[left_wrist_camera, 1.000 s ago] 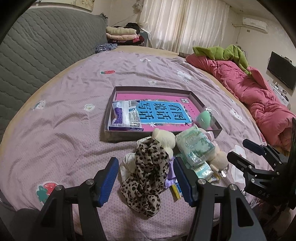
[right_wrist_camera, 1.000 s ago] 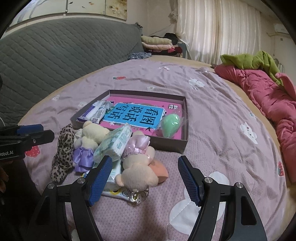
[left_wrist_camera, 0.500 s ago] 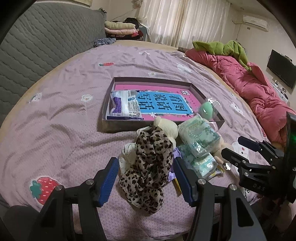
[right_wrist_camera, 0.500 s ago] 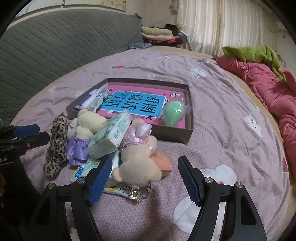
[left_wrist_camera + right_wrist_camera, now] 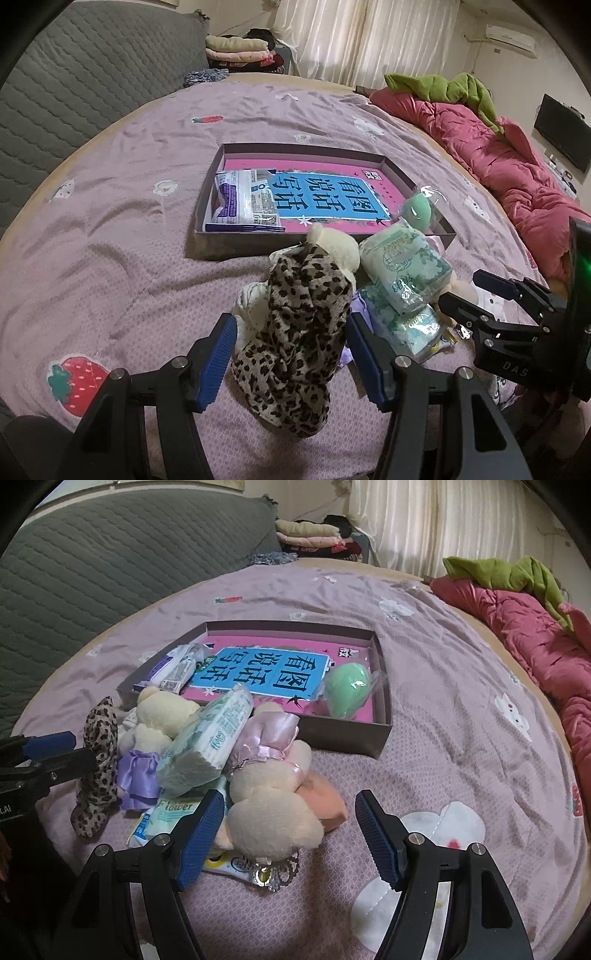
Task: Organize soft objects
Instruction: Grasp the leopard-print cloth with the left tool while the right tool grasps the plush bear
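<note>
A leopard-print cloth [image 5: 295,332] lies heaped on the purple bedsheet, and my left gripper [image 5: 291,360] stands open around it with a blue pad on each side. In the right wrist view a cream teddy bear in a pink dress [image 5: 273,812] lies between the pads of my open right gripper [image 5: 291,834], nearer the left pad. A tissue pack [image 5: 210,742] leans on it, beside a second bear in a purple dress [image 5: 155,731]. Behind the pile is a shallow brown box [image 5: 343,734] holding a pink and blue book [image 5: 266,672] and a green sponge [image 5: 347,694].
More tissue packs [image 5: 402,273] and an orange soft piece [image 5: 325,801] lie in the pile. A pink quilt [image 5: 517,173] runs along the bed's right side and a grey quilted headboard [image 5: 74,81] along the left. Folded clothes [image 5: 240,51] sit at the back.
Both grippers have come down closer to the pile, so the leopard cloth and the pink-dressed bear now look larger between the pads. Neither pair of jaws changed width.
</note>
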### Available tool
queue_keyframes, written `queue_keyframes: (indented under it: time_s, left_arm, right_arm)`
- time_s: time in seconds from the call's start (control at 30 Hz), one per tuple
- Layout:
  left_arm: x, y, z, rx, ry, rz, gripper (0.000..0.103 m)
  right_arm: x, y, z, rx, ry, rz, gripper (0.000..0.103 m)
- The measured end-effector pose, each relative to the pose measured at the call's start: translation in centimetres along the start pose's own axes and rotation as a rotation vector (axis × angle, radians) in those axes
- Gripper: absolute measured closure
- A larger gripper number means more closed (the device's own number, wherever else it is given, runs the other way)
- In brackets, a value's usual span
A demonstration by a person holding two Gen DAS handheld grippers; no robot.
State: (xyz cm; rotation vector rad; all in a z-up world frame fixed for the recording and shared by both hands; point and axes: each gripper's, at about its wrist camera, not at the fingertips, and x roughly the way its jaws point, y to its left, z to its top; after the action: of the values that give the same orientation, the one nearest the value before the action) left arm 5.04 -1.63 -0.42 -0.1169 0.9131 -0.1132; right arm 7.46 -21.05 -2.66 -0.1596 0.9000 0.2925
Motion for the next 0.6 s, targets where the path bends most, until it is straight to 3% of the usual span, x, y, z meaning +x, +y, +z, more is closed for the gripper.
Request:
queue_keyframes:
  time_s: [0.5,0.6]
  left_arm:
    - [1.7,0.2,0.6,-0.017,0.024,0.025,0.042]
    - [2.0,0.2,0.8,-0.022,0.028,0.029,0.042]
  right_arm:
    - [1.8,0.8,0.4,-0.051,0.026,-0.028,0.028]
    - [1.9,1.2,0.4,-0.083,0.027,-0.029,0.037]
